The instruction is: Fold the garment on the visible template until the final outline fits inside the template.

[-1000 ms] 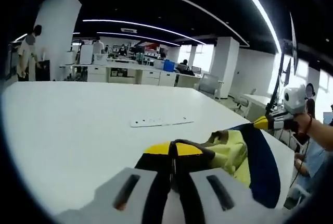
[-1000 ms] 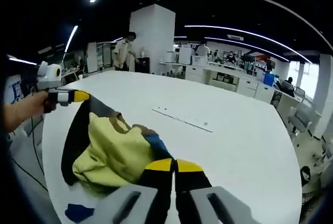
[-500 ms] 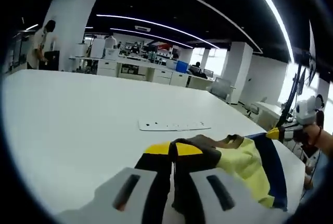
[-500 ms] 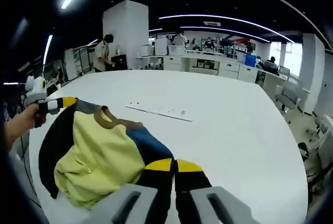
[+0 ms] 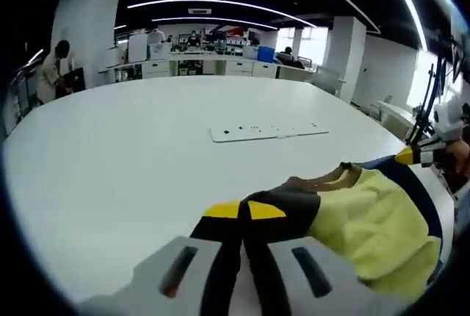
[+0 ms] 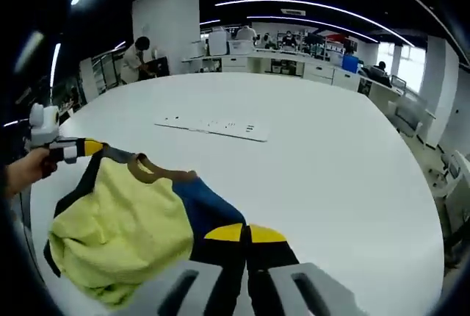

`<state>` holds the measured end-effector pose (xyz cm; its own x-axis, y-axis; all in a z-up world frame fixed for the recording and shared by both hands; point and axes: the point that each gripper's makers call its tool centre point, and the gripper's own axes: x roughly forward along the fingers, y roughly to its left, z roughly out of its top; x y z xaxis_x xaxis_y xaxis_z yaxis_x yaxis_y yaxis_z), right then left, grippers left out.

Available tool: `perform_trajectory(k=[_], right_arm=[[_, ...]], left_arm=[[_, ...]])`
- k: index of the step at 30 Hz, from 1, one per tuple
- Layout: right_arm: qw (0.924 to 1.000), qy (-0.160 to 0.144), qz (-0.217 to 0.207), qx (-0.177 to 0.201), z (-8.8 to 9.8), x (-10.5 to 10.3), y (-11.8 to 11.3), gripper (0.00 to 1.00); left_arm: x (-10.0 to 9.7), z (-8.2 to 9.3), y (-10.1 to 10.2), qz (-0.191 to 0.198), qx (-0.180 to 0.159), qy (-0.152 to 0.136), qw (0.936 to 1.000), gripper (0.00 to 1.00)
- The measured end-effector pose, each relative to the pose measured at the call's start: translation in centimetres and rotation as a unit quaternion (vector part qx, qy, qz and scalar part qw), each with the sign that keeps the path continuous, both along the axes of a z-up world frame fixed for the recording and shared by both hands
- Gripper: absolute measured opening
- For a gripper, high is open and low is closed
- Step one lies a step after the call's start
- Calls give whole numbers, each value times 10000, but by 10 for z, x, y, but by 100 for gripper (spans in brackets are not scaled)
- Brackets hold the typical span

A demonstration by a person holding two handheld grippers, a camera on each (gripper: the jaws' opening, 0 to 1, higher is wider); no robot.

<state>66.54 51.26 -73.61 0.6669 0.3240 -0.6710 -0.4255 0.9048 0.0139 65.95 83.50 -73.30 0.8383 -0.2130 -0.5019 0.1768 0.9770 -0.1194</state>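
We hold the garment point(image 6: 132, 220), a yellow, blue and black shirt with a brown collar, over the white tabletop point(image 6: 323, 154). Our left claw point(image 5: 244, 210) is closed on its dark edge, our right claw point(image 6: 245, 234) closed on its blue part. A white strip point(image 5: 268, 132) lies well beyond.

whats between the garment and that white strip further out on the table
Nothing: in the right gripper view only bare white table separates the garment from the white strip. The left gripper view shows the same gap.
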Motion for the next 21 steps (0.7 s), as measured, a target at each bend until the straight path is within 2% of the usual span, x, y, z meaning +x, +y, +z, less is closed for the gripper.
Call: perform_trajectory(k=[4,9,11,13,16,17,21], right_arm=[[9997,213,-103,14,-12,-1,2,0],[9996,280,-14,-15,-20,-5,9,0],[9996,284,-25,-34,-20,-6,11,15],[9997,238,-21,-31,-18,-6,12,25],[9998,207,-19,62,-13,-10,14,34],[9997,190,-29,116,-10,-11,15,38],[9990,128,-47,417,0,-16,19,65]], left_arm=[[-4,-2,1,17,-91,15,10000,0],[-8,-3,7,-4,146,14,9999,1],[-10,1,8,-2,97,-70,9999,2],[-13,4,10,-4,112,-107,9999,6],[-14,10,16,92,121,-249,9996,19],[-13,12,18,124,-16,-284,9995,23],[-24,20,19,169,-168,-358,9991,36]])
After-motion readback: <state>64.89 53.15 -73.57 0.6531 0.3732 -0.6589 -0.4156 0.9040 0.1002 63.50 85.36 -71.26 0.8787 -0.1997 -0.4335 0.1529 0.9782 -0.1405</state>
